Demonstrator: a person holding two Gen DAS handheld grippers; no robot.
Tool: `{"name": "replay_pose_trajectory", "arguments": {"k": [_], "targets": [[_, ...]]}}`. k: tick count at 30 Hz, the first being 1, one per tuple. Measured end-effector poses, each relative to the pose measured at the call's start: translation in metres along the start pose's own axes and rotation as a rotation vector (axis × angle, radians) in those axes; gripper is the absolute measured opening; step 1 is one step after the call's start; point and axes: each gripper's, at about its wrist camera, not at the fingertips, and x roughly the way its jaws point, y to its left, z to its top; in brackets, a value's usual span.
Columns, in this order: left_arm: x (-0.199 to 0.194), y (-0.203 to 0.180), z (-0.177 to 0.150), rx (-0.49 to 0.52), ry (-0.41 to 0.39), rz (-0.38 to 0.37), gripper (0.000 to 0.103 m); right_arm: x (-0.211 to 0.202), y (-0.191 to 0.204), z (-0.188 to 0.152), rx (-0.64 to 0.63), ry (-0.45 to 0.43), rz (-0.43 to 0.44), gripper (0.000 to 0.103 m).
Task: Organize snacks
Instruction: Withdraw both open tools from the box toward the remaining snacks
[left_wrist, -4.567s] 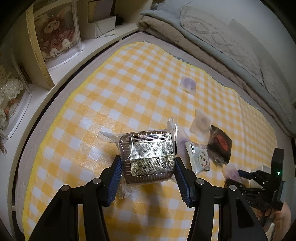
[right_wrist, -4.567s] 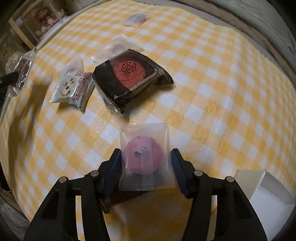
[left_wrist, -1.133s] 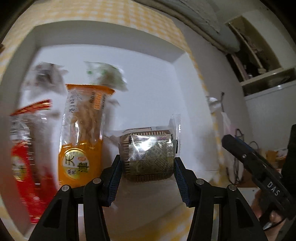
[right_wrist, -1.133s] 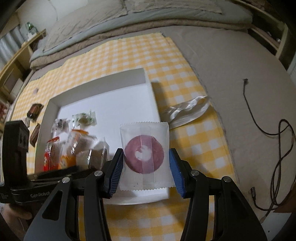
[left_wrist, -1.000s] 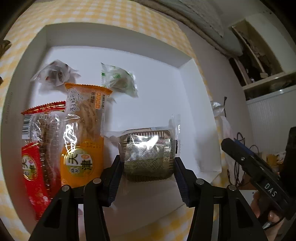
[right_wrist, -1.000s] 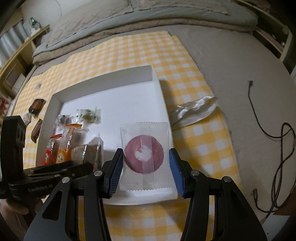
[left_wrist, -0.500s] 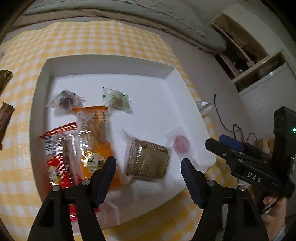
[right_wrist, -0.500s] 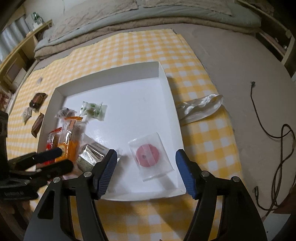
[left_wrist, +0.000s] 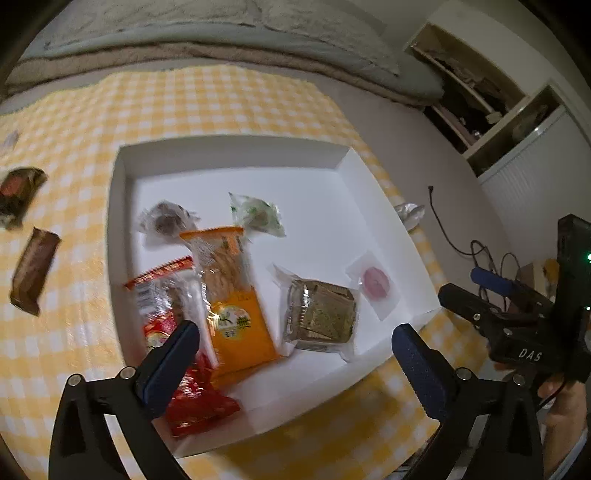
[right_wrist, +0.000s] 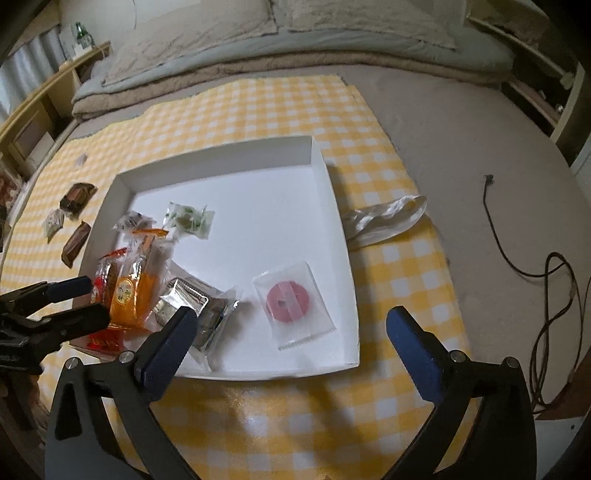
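Brown bars lie on the checked cloth left of the white box. Inside it sits a pink round snack, maybe a cookie. Left gripper and right gripper both gape, holding nothing.

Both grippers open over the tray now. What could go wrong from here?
1. The red packet hangs over the white tray's near edge, right under the left gripper; a careless retreat might drag it out.
2. Three snacks, including the brown bar, lie on the checkered cloth by the tray's left wall, so a reach might nudge the tray.
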Motion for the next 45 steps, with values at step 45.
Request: {"name": "replay_pose_trajectory", "arguments": {"k": [45], "targets": [[-0.253,0.145,-0.025,0.002,-0.398,0.297,0.103,-0.052,0.201,0.070,-0.128,-0.342,0.139,0.103]]}}
